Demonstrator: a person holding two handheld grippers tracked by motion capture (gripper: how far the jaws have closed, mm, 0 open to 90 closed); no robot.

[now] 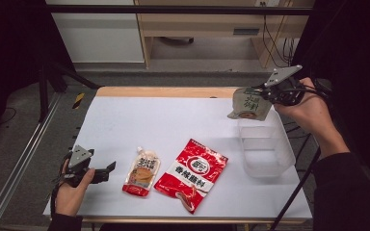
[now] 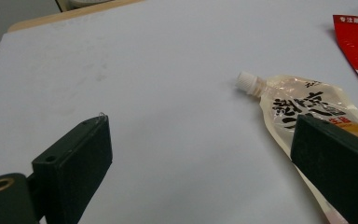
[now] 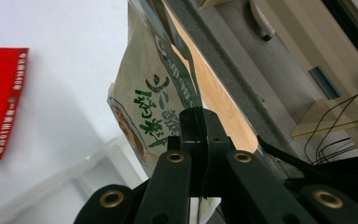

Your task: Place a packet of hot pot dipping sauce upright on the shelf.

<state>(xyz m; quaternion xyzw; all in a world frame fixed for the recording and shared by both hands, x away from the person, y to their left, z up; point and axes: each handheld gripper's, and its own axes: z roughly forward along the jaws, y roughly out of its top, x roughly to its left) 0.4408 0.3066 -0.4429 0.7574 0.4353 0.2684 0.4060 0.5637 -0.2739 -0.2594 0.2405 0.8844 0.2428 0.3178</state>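
Beige sauce pouch (image 1: 249, 103) hangs clamped in the right gripper (image 1: 265, 96), above the far rim of the clear plastic bin (image 1: 265, 147) at 2 o'clock. Lower it centrally before releasing. Left gripper (image 1: 107, 169) rests released at 8 o'clock, beside the spouted pouch (image 1: 142, 172).

Left gripper (image 1: 107, 169) jaws apart; right gripper (image 1: 262, 94) jaws clamped.

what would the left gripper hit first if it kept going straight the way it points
Probably the spouted pouch. The left gripper has open jaws aimed across the white table, and the pouch lies just ahead, towards its right jaw. Depth is unclear, so it might only clip the pouch's edge.
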